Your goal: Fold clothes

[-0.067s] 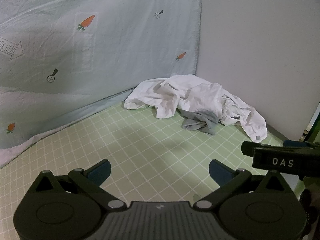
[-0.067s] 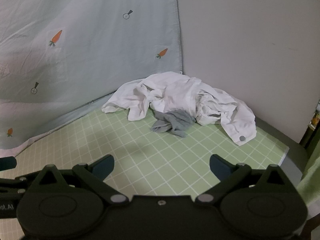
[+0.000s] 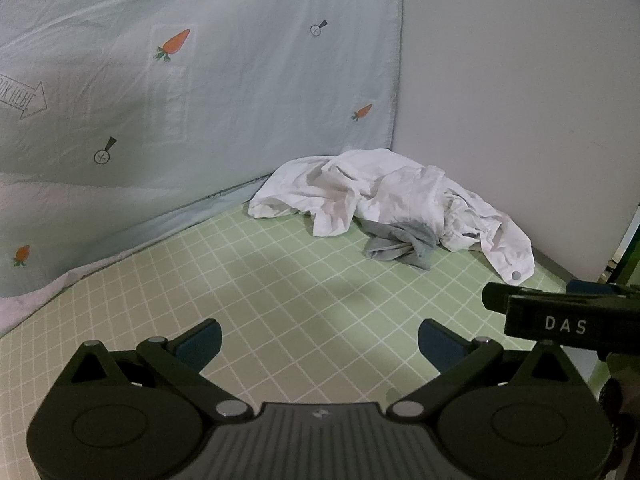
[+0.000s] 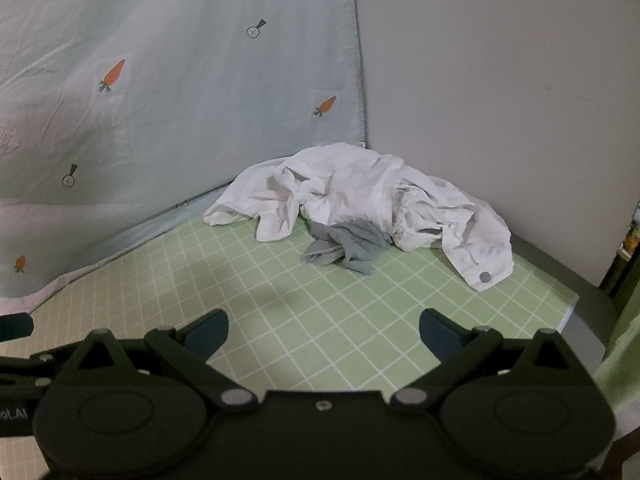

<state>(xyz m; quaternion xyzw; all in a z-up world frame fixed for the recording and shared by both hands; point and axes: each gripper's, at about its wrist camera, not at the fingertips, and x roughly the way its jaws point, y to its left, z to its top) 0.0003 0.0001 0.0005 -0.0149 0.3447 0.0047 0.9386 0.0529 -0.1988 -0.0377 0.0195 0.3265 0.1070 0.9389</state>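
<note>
Clothes lie crumpled in the far corner of the green checked mat.

From the left: carrot-print sheet, then a white shirt heaped over a small grey garment, against the bare wall. Left gripper and right gripper hover near me, both spread wide, grasping nothing, well apart from the pile.

White garment, crumpled in an unfolded heap at the far corner, one cuff-like end with a round grey button trailing toward the near right. Smaller grey garment, also bunched, lies at the white heap's front edge, partly tucked under it.
</note>
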